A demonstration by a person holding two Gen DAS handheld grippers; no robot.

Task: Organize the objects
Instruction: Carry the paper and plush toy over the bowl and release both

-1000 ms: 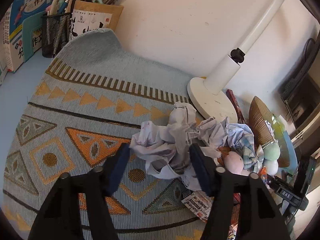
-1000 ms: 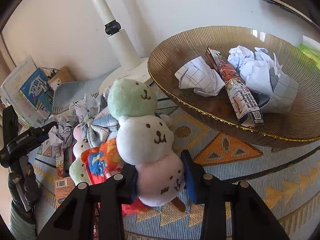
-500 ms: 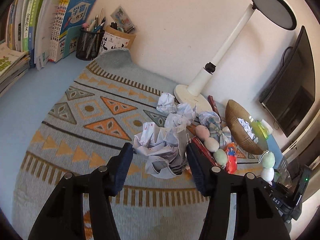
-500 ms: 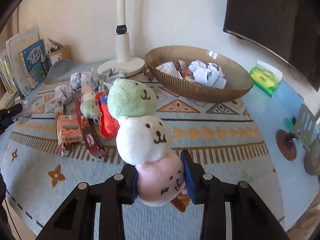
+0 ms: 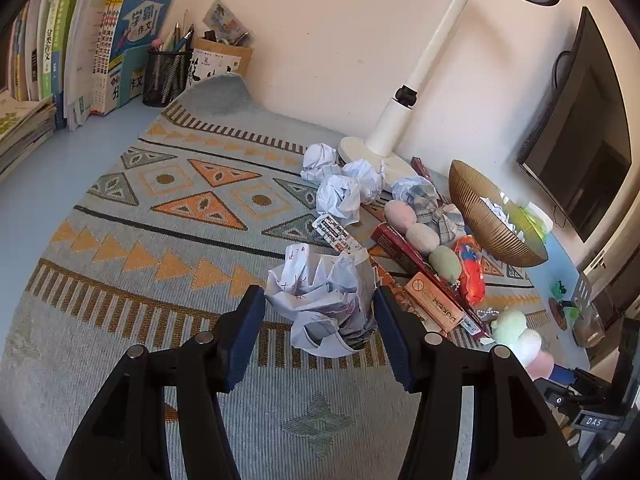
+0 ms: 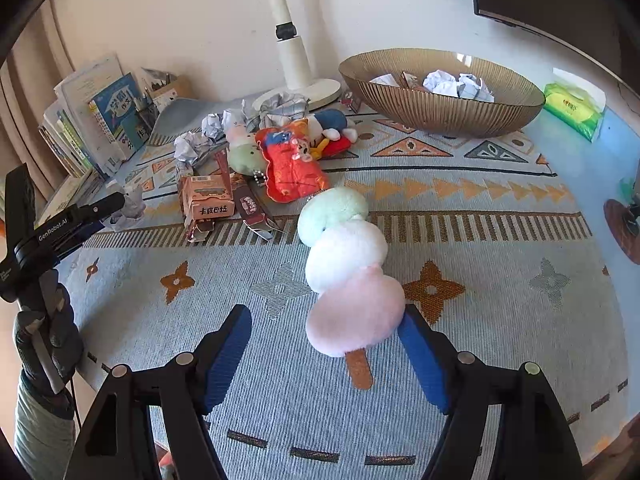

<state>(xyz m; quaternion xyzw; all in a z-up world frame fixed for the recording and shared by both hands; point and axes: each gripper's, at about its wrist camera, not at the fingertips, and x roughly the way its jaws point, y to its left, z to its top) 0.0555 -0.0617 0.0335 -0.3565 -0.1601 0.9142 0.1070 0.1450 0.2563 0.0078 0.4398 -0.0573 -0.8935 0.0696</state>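
Note:
My left gripper [image 5: 320,332] is shut on a crumpled paper ball [image 5: 324,300] and holds it above the patterned mat [image 5: 160,240]. My right gripper [image 6: 326,356] is open; the three-ball plush skewer [image 6: 346,268], green, white and pink, lies face down on the mat between its fingers, free of them. The skewer also shows at the right in the left wrist view [image 5: 520,340]. A brown ribbed bowl [image 6: 440,112] with crumpled paper and a wrapper stands at the back right.
A pile of paper balls [image 5: 344,184], a second plush skewer [image 5: 424,236], snack boxes [image 6: 208,200] and a red pouch [image 6: 292,164] lies mid-mat. A white lamp base [image 6: 304,92], books [image 5: 60,60], pen holders [image 5: 166,76], a green tissue pack [image 6: 572,108] and a monitor [image 5: 580,132] ring the mat.
My right gripper has opened and let the plush skewer down onto the mat, face down. My left gripper has drawn back from the pile with the paper ball.

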